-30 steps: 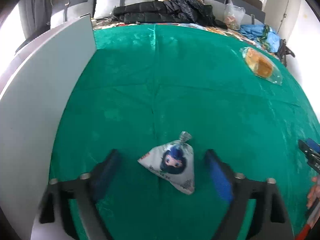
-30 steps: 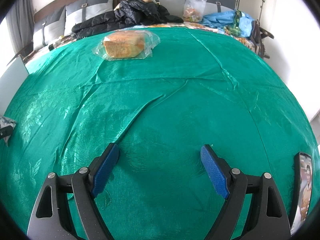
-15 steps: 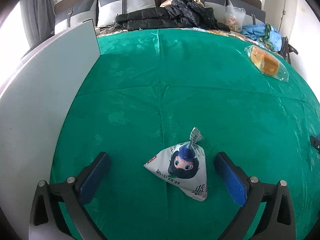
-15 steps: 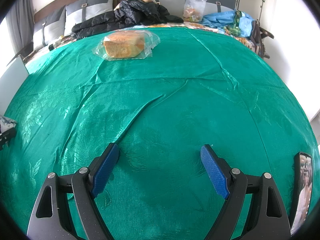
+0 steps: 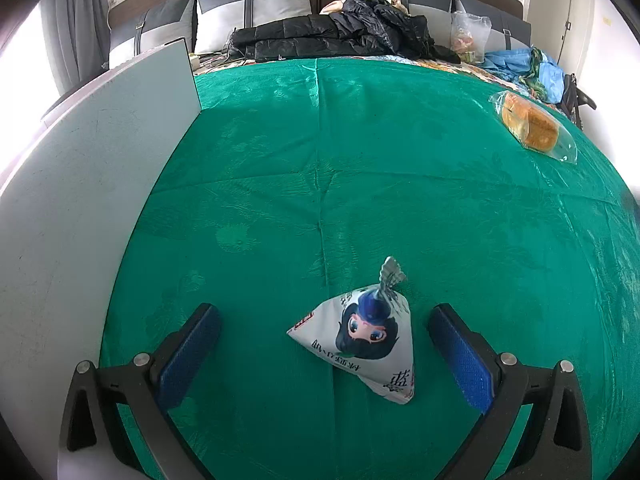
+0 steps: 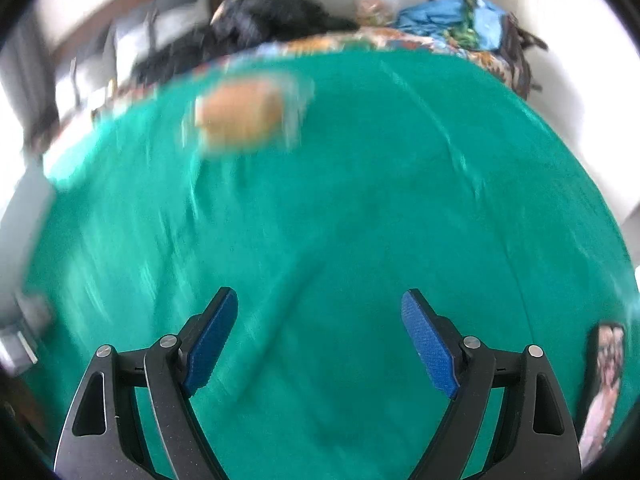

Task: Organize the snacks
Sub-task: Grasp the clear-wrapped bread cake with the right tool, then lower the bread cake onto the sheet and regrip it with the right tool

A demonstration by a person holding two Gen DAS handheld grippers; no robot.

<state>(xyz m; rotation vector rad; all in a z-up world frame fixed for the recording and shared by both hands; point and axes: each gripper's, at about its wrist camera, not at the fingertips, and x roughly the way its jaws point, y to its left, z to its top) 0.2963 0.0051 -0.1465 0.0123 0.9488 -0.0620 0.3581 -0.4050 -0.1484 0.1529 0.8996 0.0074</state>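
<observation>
Left gripper (image 5: 324, 342) jaws standing wide apart, having just been opening; triangular snack pouch (image 5: 366, 338) lying between them on green cloth (image 5: 320, 168), touching neither pad, nearer the right pad. Wrapped bread (image 5: 530, 128) sitting well apart, far right. Right gripper (image 6: 320, 344) hanging spread over bare cloth, view blurred.

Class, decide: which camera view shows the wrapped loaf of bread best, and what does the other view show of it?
The left wrist view shows the golden-brown loaf in clear plastic wrap best: small and far right on the green cloth, yet sharp. The right wrist view shows it larger and nearer the middle, but smeared by motion blur, so only an orange-brown blob remains.
</observation>
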